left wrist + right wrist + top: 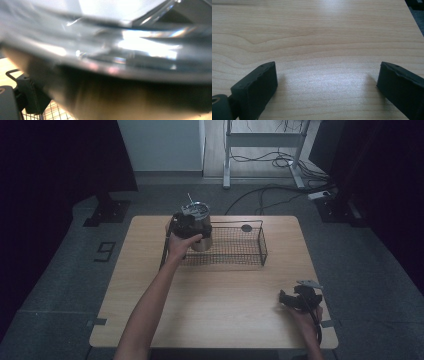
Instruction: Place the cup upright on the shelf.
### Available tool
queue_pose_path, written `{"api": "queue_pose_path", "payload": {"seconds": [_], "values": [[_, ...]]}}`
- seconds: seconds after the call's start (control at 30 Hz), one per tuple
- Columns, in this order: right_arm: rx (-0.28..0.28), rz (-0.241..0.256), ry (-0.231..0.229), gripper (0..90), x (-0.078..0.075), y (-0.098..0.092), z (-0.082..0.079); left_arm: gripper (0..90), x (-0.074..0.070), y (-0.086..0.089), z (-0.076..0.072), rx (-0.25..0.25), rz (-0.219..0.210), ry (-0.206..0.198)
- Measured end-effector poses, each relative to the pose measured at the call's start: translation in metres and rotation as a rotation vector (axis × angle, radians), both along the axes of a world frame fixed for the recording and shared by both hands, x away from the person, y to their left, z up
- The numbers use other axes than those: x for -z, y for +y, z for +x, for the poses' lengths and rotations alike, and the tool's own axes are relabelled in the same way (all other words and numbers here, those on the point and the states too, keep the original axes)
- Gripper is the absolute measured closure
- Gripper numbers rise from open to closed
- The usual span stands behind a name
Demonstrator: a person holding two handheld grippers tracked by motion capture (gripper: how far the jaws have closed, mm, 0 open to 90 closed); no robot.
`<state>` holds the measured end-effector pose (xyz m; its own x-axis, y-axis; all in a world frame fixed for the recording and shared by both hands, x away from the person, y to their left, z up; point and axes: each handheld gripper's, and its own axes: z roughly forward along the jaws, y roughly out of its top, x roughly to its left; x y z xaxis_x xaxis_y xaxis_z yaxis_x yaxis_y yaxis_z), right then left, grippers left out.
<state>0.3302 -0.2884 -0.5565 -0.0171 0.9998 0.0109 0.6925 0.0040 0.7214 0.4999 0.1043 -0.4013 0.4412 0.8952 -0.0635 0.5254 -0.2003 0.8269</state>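
A steel tumbler (204,239) with a clear lid and a straw stands at the left end of a black wire basket (263,246). My left gripper (186,226) is pressed against the tumbler's left side and appears shut on it. In the left gripper view the tumbler (112,62) is a close, blurred mass of metal and lid, with one black finger (32,97) showing at the lower left over the basket mesh (53,113). My right gripper (288,299) rests low over the table's near right corner. Its jaws stand wide open (325,75) with bare wood between them.
The wooden table (225,315) carries the basket at its far middle. A small dark round thing (246,228) sits at the basket's far rim. Beyond the table are cables, a desk frame (227,150) and dark stands on grey floor.
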Motion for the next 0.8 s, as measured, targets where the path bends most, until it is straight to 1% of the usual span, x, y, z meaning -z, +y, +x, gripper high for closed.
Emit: {"api": "queue_pose_path", "payload": {"seconds": [0.07,0.23,0.3,0.5,0.67,0.8], "values": [[0.001,0.001,0.000,2.7,0.000,0.000,0.000,4.1,0.003,-0.001,0.003,-0.007,0.001,0.004],[0.000,0.000,0.000,2.7,0.000,0.000,0.000,4.1,0.012,-0.002,0.011,-0.030,0.018,0.010],[0.001,0.001,0.000,2.7,0.000,0.000,0.000,4.1,0.017,-0.003,0.014,-0.038,0.020,0.017],[0.001,0.001,0.000,2.7,0.000,0.000,0.000,4.1,0.033,-0.007,0.022,-0.060,0.046,0.047],[0.000,0.001,0.000,2.7,0.000,0.000,0.000,4.1,0.047,-0.009,0.025,-0.068,0.070,0.070],[0.000,0.000,0.000,2.7,0.000,0.000,0.000,4.0,0.056,-0.010,0.025,-0.071,0.080,0.073]]}}
